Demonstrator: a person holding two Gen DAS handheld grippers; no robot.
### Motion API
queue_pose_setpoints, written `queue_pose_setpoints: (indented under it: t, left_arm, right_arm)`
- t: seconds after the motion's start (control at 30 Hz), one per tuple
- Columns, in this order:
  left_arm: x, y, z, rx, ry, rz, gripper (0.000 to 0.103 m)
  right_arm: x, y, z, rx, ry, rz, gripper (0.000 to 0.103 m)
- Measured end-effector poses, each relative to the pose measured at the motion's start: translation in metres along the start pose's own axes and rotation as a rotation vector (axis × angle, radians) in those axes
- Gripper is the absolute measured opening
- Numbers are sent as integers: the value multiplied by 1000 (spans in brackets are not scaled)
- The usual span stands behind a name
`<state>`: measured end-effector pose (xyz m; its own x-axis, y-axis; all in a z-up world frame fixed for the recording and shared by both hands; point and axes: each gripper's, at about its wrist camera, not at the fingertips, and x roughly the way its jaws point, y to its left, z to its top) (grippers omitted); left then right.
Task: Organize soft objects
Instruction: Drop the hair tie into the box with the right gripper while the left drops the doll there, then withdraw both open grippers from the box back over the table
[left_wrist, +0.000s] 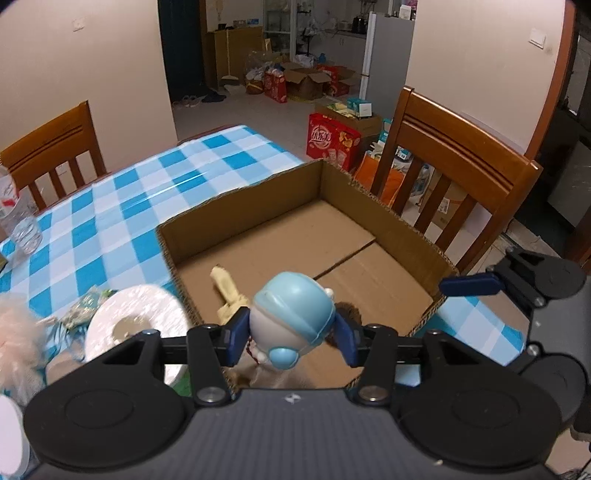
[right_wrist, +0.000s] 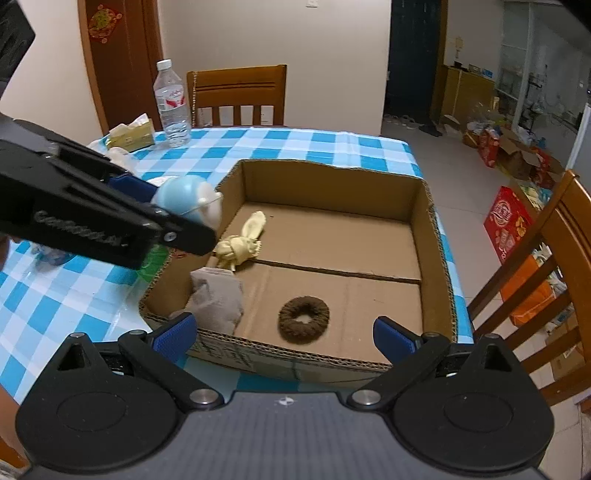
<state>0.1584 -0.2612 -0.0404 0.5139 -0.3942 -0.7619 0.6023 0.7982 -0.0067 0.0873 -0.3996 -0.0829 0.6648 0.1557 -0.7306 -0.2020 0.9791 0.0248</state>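
My left gripper (left_wrist: 291, 338) is clamped on a toy (left_wrist: 293, 321) with a pale blue helmet, its blue pads pressed to both sides; it hangs over the near-left corner of the box (right_wrist: 332, 173). My right gripper (right_wrist: 284, 332) stands wide with nothing between its pads, at the box's near wall.

Raised lettering runs along the left gripper's black arm, too blurred to read. The bottle (right_wrist: 172, 103) carries a red-and-white label I cannot read. A red carton (left_wrist: 332, 142) on the floor bears white Chinese characters.

The box sits on a table (right_wrist: 303, 142) under a blue-and-white checked cloth, in a tiled room with cream walls.

In the box I count three soft things: a yellow knotted cloth (right_wrist: 242, 245), a grey sock (right_wrist: 218, 299) against the near-left wall, and a brown scrunchie (right_wrist: 303, 320). Outside it: one tissue roll (left_wrist: 136, 321), one tissue pack (right_wrist: 131, 134), one bottle. Two wooden chairs (left_wrist: 454, 173) show in the left view.
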Motion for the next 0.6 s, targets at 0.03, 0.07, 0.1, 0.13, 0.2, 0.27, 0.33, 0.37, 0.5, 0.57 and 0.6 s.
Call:
queue_pose_setpoints:
  t: [0.03,0.07,0.1,0.13,0.2,0.27,0.33,0.37,0.5,0.57,0.6]
  left_arm:
    - [2,0,0,0,-1,3,81]
    - [2,-1,0,-1,-10,9,87]
    - [0,-2,-2,3,-30,16,90]
    - [-1,-3,-4,11,-39,20,90]
    - [-3,-3,-7,15,-37,30,94]
    - [-7,0,-12,7,-38,37,95]
    - [-11,2,-17,-2,-37,47,95]
    - [-13,4,-19,-10,-39,55,96]
    - [-21,12,-29,-51,-39,87,98]
    - [-25,17,-34,-71,-39,104,98]
    - [-27,19,-37,-80,-39,110,98]
  right_arm:
    - [0,-2,-1,3,2,-1,103]
    - [0,-3,-1,5,4,-2,103]
    - [0,-4,-2,6,6,-5,103]
    - [1,-4,-3,7,9,-7,103]
    - [1,-5,-4,7,13,-10,103]
    - [2,-6,-4,8,18,-13,103]
    - [4,-6,-4,9,21,-11,103]
    - [5,-6,-4,9,22,-12,103]
    - [6,-2,-1,7,22,-10,103]
    - [7,0,0,2,21,-9,103]
    - [7,1,1,0,22,-9,103]
